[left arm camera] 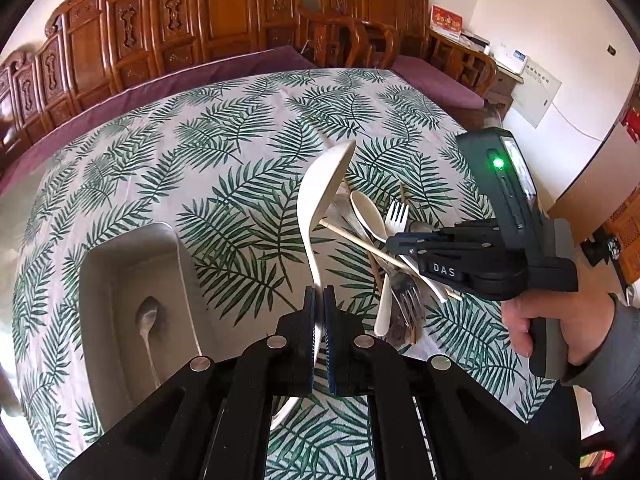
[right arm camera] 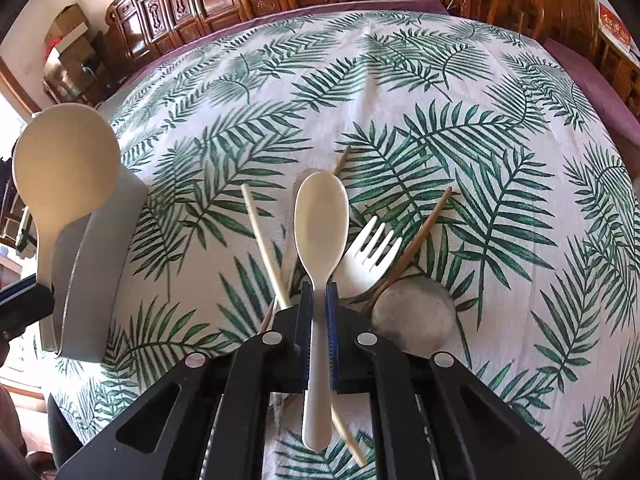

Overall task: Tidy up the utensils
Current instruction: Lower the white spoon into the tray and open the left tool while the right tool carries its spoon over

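Observation:
My left gripper [left arm camera: 319, 294] is shut on the thin handle of a large cream ladle [left arm camera: 324, 184], which stands up above the cloth. The same ladle [right arm camera: 66, 164] shows at the left of the right wrist view. My right gripper [right arm camera: 319, 292] is shut on the handle of a small cream spoon [right arm camera: 320, 224], over the pile of utensils. That pile holds a white fork [right arm camera: 372, 252], a metal spoon [right arm camera: 414, 314] and chopsticks [right arm camera: 264, 244]. In the left wrist view the right gripper [left arm camera: 394, 242] reaches into the pile from the right.
A grey tray [left arm camera: 120, 264] lies left of the left gripper with one metal spoon [left arm camera: 147, 320] in it; its wall [right arm camera: 104, 280] shows at the left of the right wrist view. A palm-leaf cloth [left arm camera: 224, 152] covers the table. Carved wooden chairs [left arm camera: 224, 20] line the far side. A hand [left arm camera: 552, 328] holds the right gripper.

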Available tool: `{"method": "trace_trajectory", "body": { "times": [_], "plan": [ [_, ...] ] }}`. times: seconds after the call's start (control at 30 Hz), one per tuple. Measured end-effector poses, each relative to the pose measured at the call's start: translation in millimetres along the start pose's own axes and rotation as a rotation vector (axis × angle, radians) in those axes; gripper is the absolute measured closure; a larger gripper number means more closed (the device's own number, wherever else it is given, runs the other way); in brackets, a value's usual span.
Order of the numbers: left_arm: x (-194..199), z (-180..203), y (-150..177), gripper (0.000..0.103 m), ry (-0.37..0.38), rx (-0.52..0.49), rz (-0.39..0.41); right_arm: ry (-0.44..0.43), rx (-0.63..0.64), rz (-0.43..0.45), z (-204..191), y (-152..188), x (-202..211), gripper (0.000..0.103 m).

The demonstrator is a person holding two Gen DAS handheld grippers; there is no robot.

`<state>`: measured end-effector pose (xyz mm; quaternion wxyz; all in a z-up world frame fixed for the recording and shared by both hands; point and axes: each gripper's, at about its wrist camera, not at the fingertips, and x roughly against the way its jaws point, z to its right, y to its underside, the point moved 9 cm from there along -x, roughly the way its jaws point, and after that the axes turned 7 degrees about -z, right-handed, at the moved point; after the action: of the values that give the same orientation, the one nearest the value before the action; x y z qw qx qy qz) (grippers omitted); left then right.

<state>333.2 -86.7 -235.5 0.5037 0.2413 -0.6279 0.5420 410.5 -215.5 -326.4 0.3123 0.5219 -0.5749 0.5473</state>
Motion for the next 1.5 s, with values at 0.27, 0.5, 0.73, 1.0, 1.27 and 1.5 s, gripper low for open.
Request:
{"method": "trace_trajectory", "body": {
  "times": [0.27, 0.5, 0.73, 1.0, 1.27, 1.5],
  "plan": [
    [18, -10, 4, 0.1, -0.02, 0.019, 0.024, -0.007, 0.034, 0.069, -21, 8, 42, 0.095],
    [37, -23, 6, 0.1, -0.041, 0.047, 0.053, -0.021, 0.071, 0.124, -43, 19, 79, 0.095],
    [54, -45, 13, 0.1, -0.067, 0.082, 0.072, -0.044, 0.123, 0.162, -74, 21, 103, 0.095],
    [57, -76, 29, 0.1, -0.092, 0.135, 0.062, -0.082, 0.177, 0.179, -116, 20, 111, 0.095],
    [38, -120, 41, 0.1, -0.104, 0.211, 0.024, -0.108, 0.206, 0.166, -146, 24, 107, 0.095],
    [9, -147, 50, 0.1, -0.102, 0.266, -0.028, -0.125, 0.22, 0.15, -158, 23, 99, 0.095]
  ]
}}
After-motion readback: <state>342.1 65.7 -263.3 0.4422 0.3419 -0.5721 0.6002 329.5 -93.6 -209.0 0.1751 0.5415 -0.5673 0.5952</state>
